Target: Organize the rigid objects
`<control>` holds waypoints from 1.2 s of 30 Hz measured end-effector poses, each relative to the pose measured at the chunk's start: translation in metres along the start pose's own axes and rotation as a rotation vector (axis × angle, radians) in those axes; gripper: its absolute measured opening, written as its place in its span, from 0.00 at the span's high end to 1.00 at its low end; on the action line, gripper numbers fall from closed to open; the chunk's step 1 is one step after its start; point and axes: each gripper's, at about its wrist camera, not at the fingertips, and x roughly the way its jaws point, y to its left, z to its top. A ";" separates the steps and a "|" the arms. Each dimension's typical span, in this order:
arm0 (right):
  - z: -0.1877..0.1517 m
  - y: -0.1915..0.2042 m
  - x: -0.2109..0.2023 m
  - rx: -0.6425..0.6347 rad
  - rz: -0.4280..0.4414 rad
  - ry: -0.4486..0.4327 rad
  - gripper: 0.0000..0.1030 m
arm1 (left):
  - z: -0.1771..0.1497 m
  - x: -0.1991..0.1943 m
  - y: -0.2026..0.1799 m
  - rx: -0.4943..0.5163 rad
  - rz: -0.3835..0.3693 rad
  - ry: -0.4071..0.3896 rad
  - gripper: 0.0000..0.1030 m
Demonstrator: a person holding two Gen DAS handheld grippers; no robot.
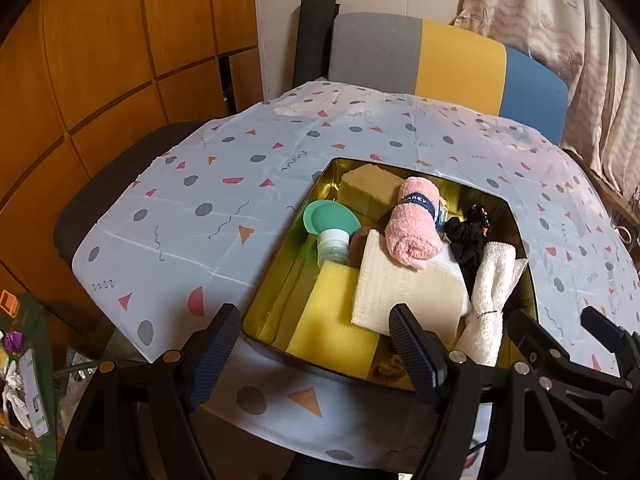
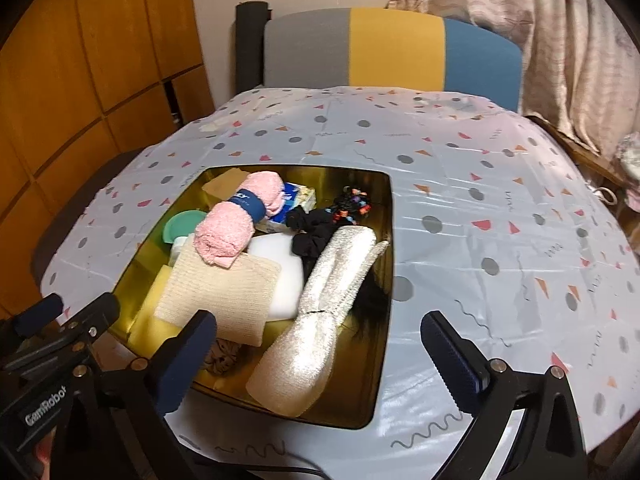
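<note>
Both grippers, left gripper [image 1: 316, 350] and right gripper [image 2: 320, 356], hover with jaws wide apart, gripping nothing, over the stuffed gold tin [image 2: 384, 216].

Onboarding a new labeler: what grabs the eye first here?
The gold-lined tin in the middle of the patterned tablecloth, crammed with items. A rolled pink towel lies on top, a white rolled cloth along the tin's right side. Both tongs hover open and empty.
</note>
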 end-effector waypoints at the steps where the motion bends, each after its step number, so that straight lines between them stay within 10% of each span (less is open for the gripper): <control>1: 0.000 0.001 -0.001 -0.001 -0.014 -0.001 0.00 | 0.000 -0.001 0.000 0.003 0.004 0.000 0.25; 36: -0.002 -0.001 -0.002 0.057 -0.108 -0.011 0.00 | -0.002 -0.006 0.003 0.036 0.054 -0.014 0.33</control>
